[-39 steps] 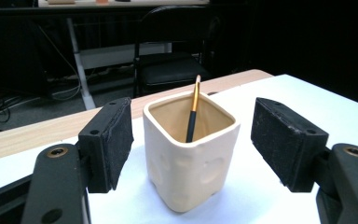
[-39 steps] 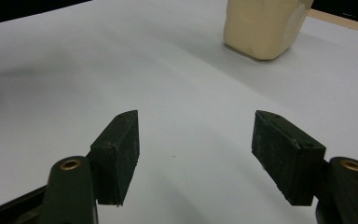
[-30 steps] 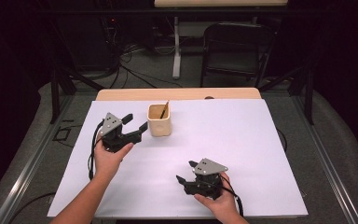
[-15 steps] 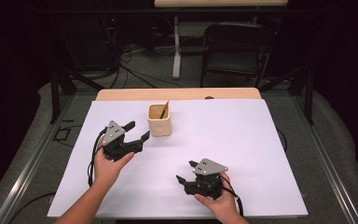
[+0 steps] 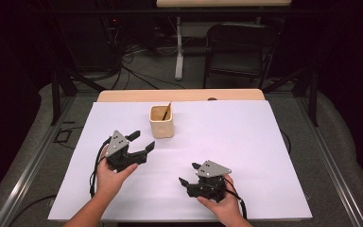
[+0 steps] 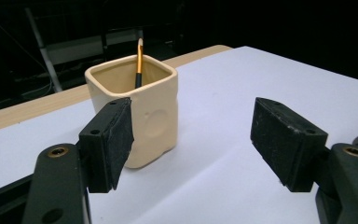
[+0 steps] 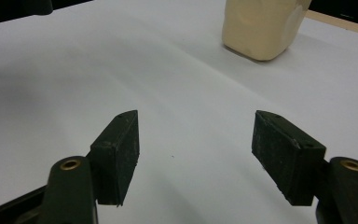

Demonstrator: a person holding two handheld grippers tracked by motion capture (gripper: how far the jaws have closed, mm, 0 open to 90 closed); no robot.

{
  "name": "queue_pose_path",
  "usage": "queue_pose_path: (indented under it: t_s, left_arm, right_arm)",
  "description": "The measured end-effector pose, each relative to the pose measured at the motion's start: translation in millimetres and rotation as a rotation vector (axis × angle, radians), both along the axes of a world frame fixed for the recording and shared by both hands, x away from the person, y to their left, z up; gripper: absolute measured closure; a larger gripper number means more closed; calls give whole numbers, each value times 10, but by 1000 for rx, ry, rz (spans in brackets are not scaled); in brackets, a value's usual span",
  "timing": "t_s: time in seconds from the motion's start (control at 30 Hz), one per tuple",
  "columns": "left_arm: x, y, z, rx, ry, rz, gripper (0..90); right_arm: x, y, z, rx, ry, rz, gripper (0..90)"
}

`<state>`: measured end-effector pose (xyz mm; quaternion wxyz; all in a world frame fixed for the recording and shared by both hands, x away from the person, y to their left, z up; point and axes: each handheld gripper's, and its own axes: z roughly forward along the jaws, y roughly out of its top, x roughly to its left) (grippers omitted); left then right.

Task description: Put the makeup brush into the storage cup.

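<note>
A cream square cup [image 5: 162, 124] stands upright on the white sheet [image 5: 246, 142] near the table's back middle, with a thin brush [image 5: 167, 110] leaning inside it. My left gripper [image 5: 141, 141] is open and empty, a short way in front and to the left of the cup. In the left gripper view the cup [image 6: 140, 112] sits ahead of the left jaw, apart from it, and the brush [image 6: 139, 64] pokes above the rim. My right gripper [image 5: 189, 175] rests low near the front edge, open and empty. Its own view shows the cup's base [image 7: 260, 28] far ahead.
The white sheet covers nearly the whole tabletop, with a strip of bare wood [image 5: 137, 95] at the back. A black chair [image 5: 238, 49] and a desk leg [image 5: 178, 47] stand on the floor beyond the table. Cables [image 5: 94, 172] trail from the grippers.
My left gripper has drawn back from the cup toward the front of the table and sunk a little. The right gripper has stayed put.
</note>
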<state>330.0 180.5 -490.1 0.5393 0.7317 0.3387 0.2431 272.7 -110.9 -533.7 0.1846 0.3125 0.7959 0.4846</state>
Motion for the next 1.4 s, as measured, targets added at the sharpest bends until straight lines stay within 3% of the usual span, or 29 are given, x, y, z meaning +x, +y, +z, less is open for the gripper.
queue_pose_path:
  t_s: [0.07, 0.3, 0.63, 1.4]
  left_arm:
    - [-84, -6, -48, -23, 8, -9, 298]
    - [-84, -6, -48, -23, 8, -9, 298]
    - [-222, 27, -152, -50, 13, -12, 303]
    - [-456, -10, -370, -18, 14, -49, 309]
  right_arm:
    - [1, -1, -1, 1, 1, -1, 318]
    - [0, 1, 0, 0, 0, 0, 318]
    - [-1, 5, -2, 0, -1, 0, 318]
    - [-4, 9, -3, -3, -1, 2, 318]
